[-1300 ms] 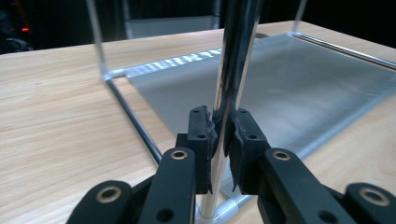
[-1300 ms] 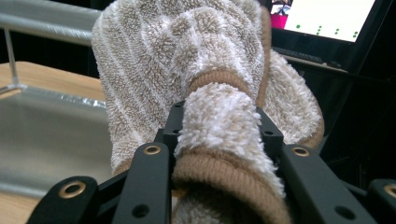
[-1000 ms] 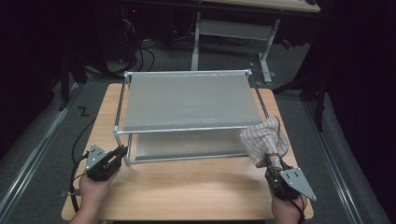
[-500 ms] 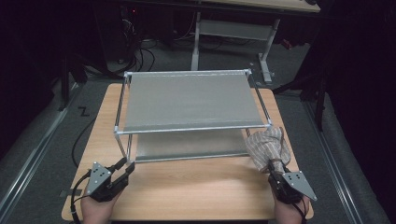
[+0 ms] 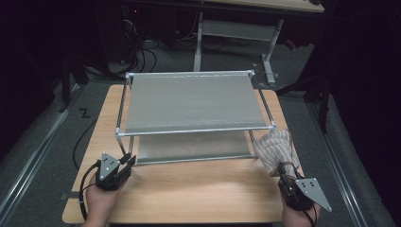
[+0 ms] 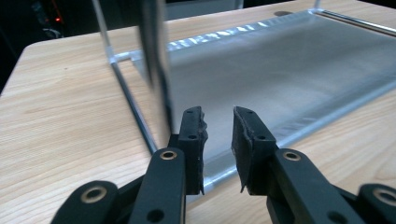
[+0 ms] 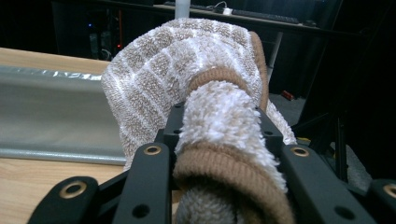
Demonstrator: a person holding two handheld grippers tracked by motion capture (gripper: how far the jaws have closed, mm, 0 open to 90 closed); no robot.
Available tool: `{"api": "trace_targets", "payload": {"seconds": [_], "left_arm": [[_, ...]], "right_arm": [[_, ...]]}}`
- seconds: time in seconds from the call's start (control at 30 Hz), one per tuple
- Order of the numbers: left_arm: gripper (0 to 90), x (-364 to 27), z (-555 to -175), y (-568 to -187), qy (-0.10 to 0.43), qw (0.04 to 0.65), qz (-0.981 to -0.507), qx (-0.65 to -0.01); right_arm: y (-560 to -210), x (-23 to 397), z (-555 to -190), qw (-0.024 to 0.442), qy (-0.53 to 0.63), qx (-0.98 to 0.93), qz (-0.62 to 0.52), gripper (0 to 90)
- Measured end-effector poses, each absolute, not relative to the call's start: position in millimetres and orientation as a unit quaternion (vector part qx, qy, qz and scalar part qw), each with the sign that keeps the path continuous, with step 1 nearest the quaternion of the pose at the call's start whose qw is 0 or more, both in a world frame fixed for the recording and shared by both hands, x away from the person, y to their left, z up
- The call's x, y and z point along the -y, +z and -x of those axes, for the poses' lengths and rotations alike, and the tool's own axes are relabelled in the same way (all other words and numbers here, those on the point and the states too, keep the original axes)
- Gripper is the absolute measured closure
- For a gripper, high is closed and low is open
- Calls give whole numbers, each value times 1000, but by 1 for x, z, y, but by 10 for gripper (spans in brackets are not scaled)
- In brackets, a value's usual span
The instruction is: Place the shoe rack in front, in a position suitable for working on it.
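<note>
The rack (image 5: 194, 101) takes up the far half of the tabletop (image 5: 198, 189), leaving a bare strip of wood along the near edge, where both hands sit. The towel (image 5: 274, 149) lies at the tabletop's right edge, just beside the rack's near right post.

The left gripper (image 5: 128, 162) rests low at the rack's near left corner, pointing toward the lower shelf (image 6: 289, 79) — its fingers (image 6: 194, 140) have just been closing, a narrow gap remains and nothing is between them. The right gripper (image 5: 283, 169) points away from the person — its fingers clench the towel's near end.

The towel is beige with a white grid, brown-edged and bunched.
</note>
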State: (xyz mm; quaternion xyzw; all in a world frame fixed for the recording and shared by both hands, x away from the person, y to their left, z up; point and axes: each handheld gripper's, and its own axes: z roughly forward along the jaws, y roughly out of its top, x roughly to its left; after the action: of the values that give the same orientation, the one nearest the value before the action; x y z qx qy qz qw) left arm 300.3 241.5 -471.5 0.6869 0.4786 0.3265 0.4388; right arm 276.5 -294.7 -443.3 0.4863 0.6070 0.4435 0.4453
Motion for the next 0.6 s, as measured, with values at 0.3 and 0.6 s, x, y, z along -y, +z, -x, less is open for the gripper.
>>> {"api": "trace_targets", "payload": {"seconds": [0.3,0.6], "left_arm": [[770,-259,-310,-471,334,419,-682,-499],[733,-262,-310,-470,322,432,-679,-498]], "right_arm": [[-448,291,-278,430,446,-618,-484,663],[-451,280,-281,415,447,-634,-475,662]]}}
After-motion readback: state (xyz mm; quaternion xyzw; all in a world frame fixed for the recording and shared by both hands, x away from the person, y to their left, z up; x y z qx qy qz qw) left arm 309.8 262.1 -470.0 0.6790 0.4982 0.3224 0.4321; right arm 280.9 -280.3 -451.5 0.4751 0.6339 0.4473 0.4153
